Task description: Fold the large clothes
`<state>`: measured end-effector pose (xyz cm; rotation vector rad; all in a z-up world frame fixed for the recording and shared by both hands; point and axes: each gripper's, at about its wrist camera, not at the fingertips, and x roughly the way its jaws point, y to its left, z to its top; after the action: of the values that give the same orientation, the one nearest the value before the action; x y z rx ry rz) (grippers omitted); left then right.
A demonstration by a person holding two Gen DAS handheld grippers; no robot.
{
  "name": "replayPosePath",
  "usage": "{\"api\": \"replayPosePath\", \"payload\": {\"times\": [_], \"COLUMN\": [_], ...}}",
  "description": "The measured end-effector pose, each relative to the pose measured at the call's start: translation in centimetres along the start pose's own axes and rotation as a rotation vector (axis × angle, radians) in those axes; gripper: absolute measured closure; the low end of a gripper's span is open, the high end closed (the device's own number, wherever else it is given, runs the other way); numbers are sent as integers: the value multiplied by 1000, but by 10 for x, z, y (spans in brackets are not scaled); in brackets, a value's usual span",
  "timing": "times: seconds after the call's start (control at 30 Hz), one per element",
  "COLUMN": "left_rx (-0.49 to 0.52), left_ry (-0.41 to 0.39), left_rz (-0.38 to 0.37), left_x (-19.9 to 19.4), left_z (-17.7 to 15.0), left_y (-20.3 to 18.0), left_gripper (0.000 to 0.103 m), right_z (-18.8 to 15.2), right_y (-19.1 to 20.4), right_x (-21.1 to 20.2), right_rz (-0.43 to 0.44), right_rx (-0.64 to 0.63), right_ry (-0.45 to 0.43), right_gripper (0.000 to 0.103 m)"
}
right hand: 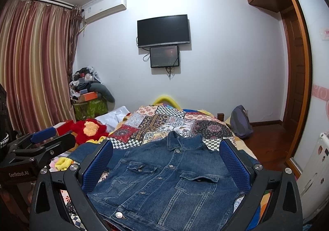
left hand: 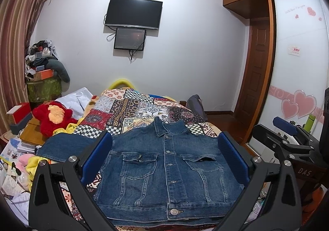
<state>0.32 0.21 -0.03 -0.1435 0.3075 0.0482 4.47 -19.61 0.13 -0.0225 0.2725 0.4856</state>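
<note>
left gripper (left hand: 164, 159): jaws wide apart, holding nothing, above the jacket
right gripper (right hand: 166, 166): jaws wide apart too, empty
jacket (left hand: 164, 169): denim, front up, buttoned, flat on the quilt (left hand: 131, 107), one sleeve (left hand: 61, 146) spread left
risk: thick denim may slip a shallow pinch
risk: sleeve could drag off the bed edge toward the clutter (left hand: 18, 148)
risk: uneven lifts would skew the fold

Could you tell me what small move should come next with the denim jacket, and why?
Probably lower the open left gripper toward the sleeve, spread out leftward. The denim jacket lies flat, buttoned, front up on the quilt; the right gripper is also open, holding nothing.
</note>
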Motion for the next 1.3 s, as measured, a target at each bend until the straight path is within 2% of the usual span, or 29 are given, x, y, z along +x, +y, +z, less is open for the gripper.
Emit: {"api": "replayPosePath", "payload": {"times": [0.4,0.7,0.93,1.03,1.17,1.3], "left_rx": [-25,-84,-120,-132,-159,-262], "left_ry": [27,66,64,87,139,227], "left_rz": [26,80,204,297,404,442], "left_x": [27,75,113,130,148,166], "left_z": [2,9,11,7,-6,-30], "left_y": [18,58,117,152,198,257], "left_gripper": [0,0,0,0,0,0], "right_z": [1,9,11,11,6,-4], "right_y": [4,11,17,16,19,20], "right_x": [33,96,161,197,234,270], "right_rz": [3,3,-32,-14,-13,2], "right_rx": [-7,-33,-55,-64,-102,-112], "right_ry": [48,122,171,206,245,312], "right_gripper": [0,0,0,0,0,0]}}
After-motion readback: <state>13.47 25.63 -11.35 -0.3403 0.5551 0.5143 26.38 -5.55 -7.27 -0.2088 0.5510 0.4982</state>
